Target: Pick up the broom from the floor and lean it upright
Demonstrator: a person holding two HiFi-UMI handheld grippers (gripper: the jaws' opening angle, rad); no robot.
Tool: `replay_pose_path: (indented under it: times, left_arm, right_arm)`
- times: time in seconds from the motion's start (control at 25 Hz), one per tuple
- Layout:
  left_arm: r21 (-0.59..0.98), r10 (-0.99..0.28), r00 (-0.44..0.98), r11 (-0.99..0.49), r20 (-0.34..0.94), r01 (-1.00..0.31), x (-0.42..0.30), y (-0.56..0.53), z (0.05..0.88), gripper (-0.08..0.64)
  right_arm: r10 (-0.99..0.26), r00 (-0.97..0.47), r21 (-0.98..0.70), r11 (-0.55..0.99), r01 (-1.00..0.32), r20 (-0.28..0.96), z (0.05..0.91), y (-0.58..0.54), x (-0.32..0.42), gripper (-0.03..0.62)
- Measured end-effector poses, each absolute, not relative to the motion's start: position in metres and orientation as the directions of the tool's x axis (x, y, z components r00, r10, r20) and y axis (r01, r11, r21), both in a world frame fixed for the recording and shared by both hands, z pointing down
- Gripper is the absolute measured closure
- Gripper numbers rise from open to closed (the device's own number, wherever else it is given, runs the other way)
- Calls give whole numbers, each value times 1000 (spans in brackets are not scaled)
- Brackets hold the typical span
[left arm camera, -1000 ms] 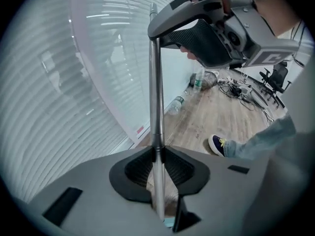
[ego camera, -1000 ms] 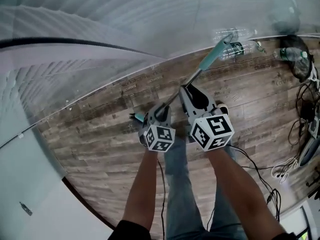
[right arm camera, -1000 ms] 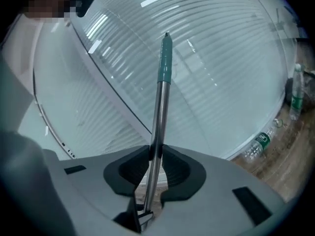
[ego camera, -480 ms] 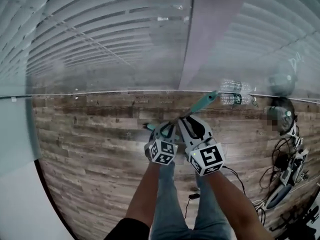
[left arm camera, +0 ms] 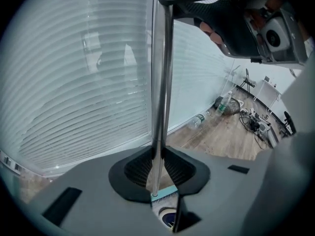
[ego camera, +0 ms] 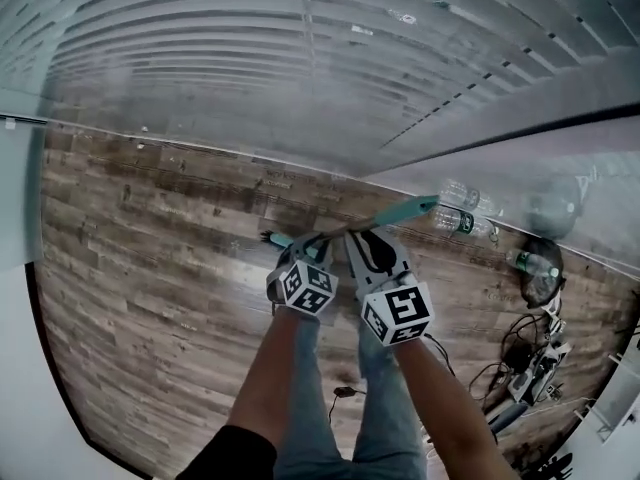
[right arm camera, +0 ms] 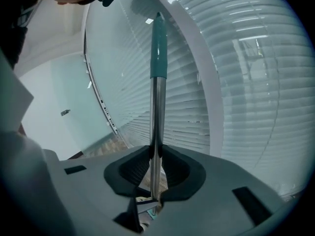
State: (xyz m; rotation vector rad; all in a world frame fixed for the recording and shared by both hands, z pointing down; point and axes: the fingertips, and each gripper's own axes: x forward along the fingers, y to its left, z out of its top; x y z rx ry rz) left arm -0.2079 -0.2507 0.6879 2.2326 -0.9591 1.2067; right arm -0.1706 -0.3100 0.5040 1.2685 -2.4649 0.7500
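Both grippers hold the broom off the wooden floor [ego camera: 150, 268]. In the head view its teal handle grip [ego camera: 405, 210] points up and right towards the blinds, and its teal lower end [ego camera: 275, 238] sticks out to the left. My left gripper [ego camera: 316, 246] is shut on the metal pole near that lower end. My right gripper [ego camera: 362, 244] is shut on the pole just beside it, nearer the handle. In the left gripper view the pole [left arm camera: 161, 82] rises from the left gripper [left arm camera: 158, 154]. In the right gripper view the right gripper [right arm camera: 155, 157] clamps the pole below the teal grip [right arm camera: 158, 48].
A glass wall with white blinds [ego camera: 300, 88] stands just ahead. Plastic bottles [ego camera: 462, 218] lie at its foot on the right, with a dark bag [ego camera: 540, 283] beyond them. Cables and power strips [ego camera: 525, 368] lie on the floor at the right.
Both grippers have risen with the broom and rolled, so the pole is off the floor. The head view has swung, and the blinds now fill its top.
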Motion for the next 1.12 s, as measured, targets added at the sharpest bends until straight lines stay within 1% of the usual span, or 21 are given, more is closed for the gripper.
replay_pose_path:
  times: [0.16,0.48,0.76,1.12]
  left_arm:
    - [71,-349,404,-676,845,-733,-205,-264,701,474]
    - [97,-309,429,-707,848,-701,-200,-273,703,474]
    - [100,-274,416,-723,867,-684,-206,-271,709,474]
    - [97,-269,408,-723,872,-684,-210,-283,716,474]
  right_arm:
    - [-650,-597,-309,513,-801,469,517,-327,-176,506]
    - [-669,-571,-344,457,-821,475,526,-344,-162,506]
    - [-667,-563,-373,424,-825,487,534,-342,-159,506]
    - [-664,-545,-346,422,-838,511,541,-351,-165,506]
